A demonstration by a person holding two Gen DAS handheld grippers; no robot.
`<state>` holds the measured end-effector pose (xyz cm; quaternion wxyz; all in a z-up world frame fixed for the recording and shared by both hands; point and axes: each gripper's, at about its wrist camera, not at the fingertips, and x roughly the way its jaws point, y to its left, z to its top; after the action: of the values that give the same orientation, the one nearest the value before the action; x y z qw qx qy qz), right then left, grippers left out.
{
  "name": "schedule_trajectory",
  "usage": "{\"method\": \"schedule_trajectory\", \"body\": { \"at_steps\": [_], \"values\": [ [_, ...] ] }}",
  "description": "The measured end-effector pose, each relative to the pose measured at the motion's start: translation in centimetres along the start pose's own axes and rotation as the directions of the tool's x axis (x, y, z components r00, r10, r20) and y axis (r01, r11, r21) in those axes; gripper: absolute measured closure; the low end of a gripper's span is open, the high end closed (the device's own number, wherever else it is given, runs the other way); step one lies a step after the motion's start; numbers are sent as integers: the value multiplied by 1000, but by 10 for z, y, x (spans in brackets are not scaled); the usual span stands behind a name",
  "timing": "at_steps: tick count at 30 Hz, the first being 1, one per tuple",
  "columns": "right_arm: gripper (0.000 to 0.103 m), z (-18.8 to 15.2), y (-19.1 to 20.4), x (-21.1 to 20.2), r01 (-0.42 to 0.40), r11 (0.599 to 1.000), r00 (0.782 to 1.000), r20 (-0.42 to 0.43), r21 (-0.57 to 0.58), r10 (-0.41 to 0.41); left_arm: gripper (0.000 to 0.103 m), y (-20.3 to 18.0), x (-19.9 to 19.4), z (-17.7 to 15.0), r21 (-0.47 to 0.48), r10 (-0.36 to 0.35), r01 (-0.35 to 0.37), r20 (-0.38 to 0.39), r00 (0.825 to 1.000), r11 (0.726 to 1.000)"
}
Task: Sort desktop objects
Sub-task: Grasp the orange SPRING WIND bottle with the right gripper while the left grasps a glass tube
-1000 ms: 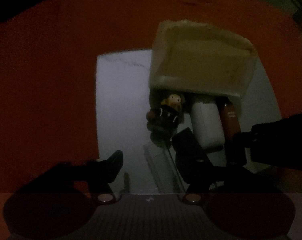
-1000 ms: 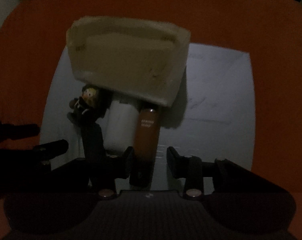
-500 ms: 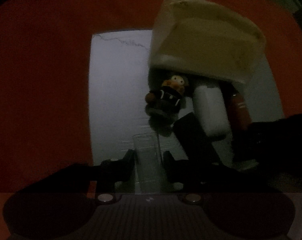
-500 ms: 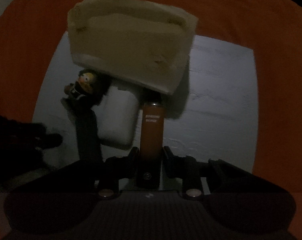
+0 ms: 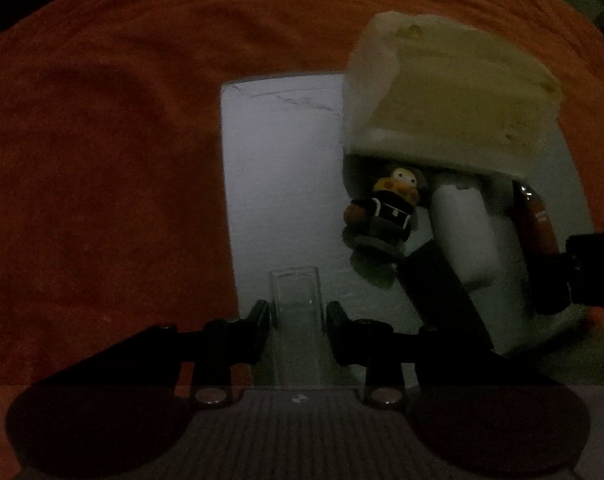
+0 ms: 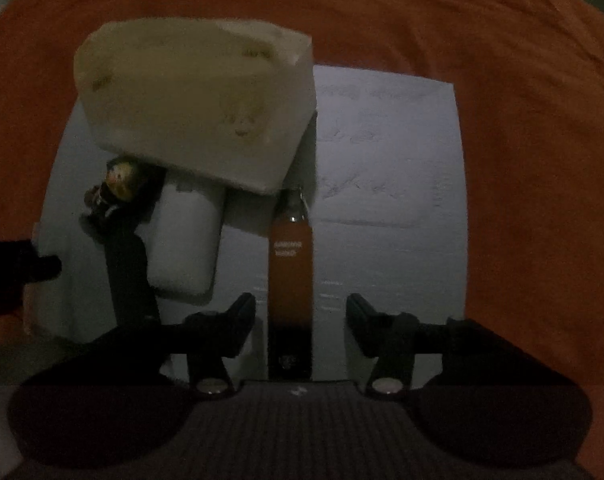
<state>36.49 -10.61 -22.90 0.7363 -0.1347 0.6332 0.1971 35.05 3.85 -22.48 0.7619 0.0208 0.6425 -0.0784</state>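
Clear plastic, a small box (image 5: 295, 300) lay lengthwise between the left gripper's (image 5: 295, 314) fingers, which we saw pressed against its sides, on the white sheet (image 5: 277, 184) well short of the cream bin (image 5: 454, 108). Nearer that bin, the orange tube (image 6: 291, 276) pointed its long axis straight at it, loose between the right gripper's (image 6: 301, 316) jaws, which had just been opening. We could not read the tube's lettering in the gloom, and the bin hid the tops of the white case (image 6: 185, 248) and the figurine (image 5: 386, 216).
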Motion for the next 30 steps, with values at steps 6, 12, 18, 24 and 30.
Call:
{"method": "schedule_trajectory", "body": {
  "at_steps": [6,12,18,24,30],
  "values": [
    [52,-4,2,5,-17,1000,1000,-2,-16,17,71,-5,-3,-6,30,16,-15,-16,1000,999],
    [75,-5,7,8,21,997,1000,7,-70,-21,78,-2,-2,-12,32,27,-26,-20,999,999],
    [76,-10,3,-5,0,999,1000,23,-53,1,78,9,-27,-14,13,14,-14,2,1000,1000],
    [75,-7,-3,-45,-80,997,993,89,-24,82,78,29,-68,-15,-54,-40,43,55,998,998],
    [75,-13,8,-90,-152,986,977,142,-72,161,78,18,-121,-25,-55,-24,34,168,985,998]
  ]
}}
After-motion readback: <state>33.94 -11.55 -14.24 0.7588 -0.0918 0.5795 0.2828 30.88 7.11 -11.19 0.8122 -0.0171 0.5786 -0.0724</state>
